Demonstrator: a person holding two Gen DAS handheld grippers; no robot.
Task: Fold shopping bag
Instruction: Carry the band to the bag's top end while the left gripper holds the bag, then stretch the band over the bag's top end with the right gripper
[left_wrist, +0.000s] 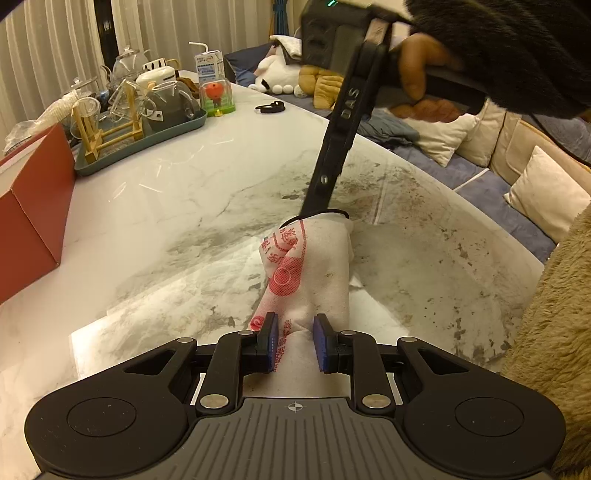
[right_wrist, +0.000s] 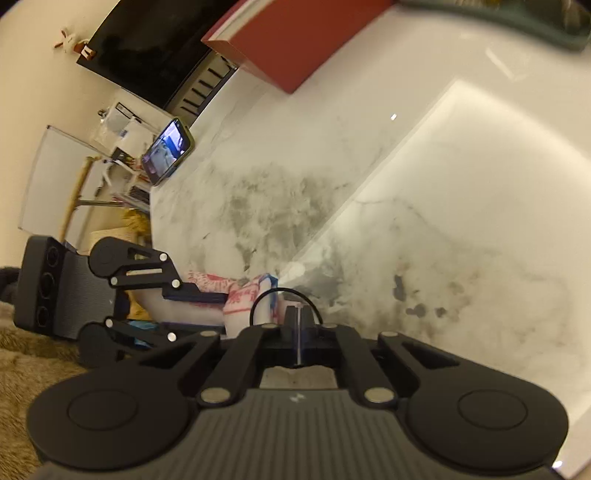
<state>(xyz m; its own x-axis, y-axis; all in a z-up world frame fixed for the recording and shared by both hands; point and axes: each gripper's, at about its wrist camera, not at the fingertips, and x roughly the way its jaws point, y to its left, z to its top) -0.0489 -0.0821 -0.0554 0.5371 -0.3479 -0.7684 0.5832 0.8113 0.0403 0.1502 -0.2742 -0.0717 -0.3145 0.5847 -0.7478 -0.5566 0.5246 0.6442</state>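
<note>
Now bag (left_wrist: 314, 266) bundled lengthwise between tools over counter (left_wrist: 166, 206): left tool (left_wrist: 295, 341) straddles near end, jaws narrow; right tool (right_wrist: 297, 317) clamps far end

The left hand-held gripper (left_wrist: 295, 341) points forward and level, its two blue-padded fingers (left_wrist: 272, 341) parted with a clear gap between them, one on either side of what lies there. The right hand-held gripper (right_wrist: 297, 317) comes down steeply from above and ahead of the left one, its jaws pressed together. A hand (left_wrist: 415, 68) in a dark fuzzy sleeve (left_wrist: 517, 48) grips its handle, fingers wrapped around it.
</note>
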